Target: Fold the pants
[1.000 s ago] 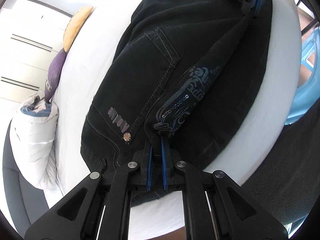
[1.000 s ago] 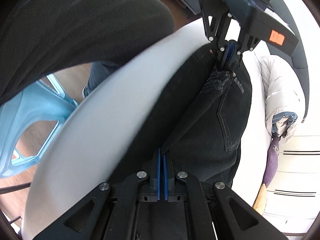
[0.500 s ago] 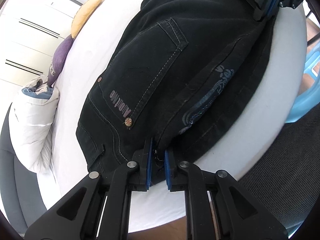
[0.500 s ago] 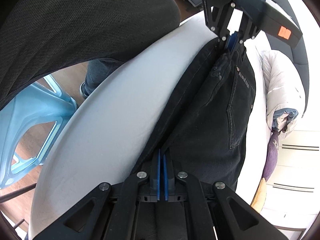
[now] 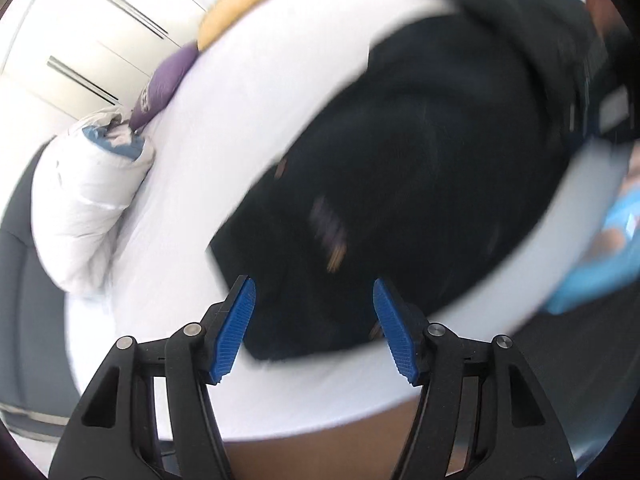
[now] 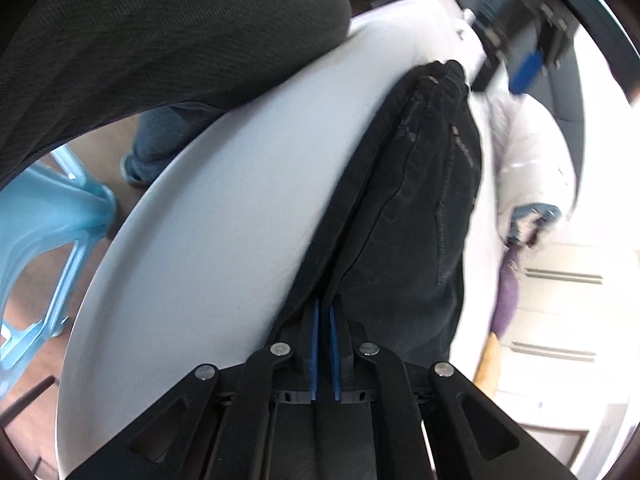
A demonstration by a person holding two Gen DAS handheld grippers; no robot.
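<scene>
Black jeans [image 5: 420,168] lie folded lengthwise on a white table [image 5: 248,92]; the left wrist view is motion-blurred. My left gripper [image 5: 314,318] is open and empty, its blue pads [image 5: 236,324] spread just above the waist end of the jeans. In the right wrist view the jeans [image 6: 416,200] stretch away from my right gripper [image 6: 323,320], which is shut on the fold at the near end. The left gripper [image 6: 520,52] shows blurred at the far end, lifted off the waistband.
A white puffy jacket [image 5: 88,200], a purple item [image 5: 164,84] and a yellow item [image 5: 236,4] lie along the table's far side. A light blue plastic stool [image 6: 44,240] stands beside the table. The person's dark sleeve [image 6: 160,40] crosses the top of the right wrist view.
My left gripper has opened and let go of the jeans' waist end, and has pulled back from it. My right gripper stays shut on the other end.
</scene>
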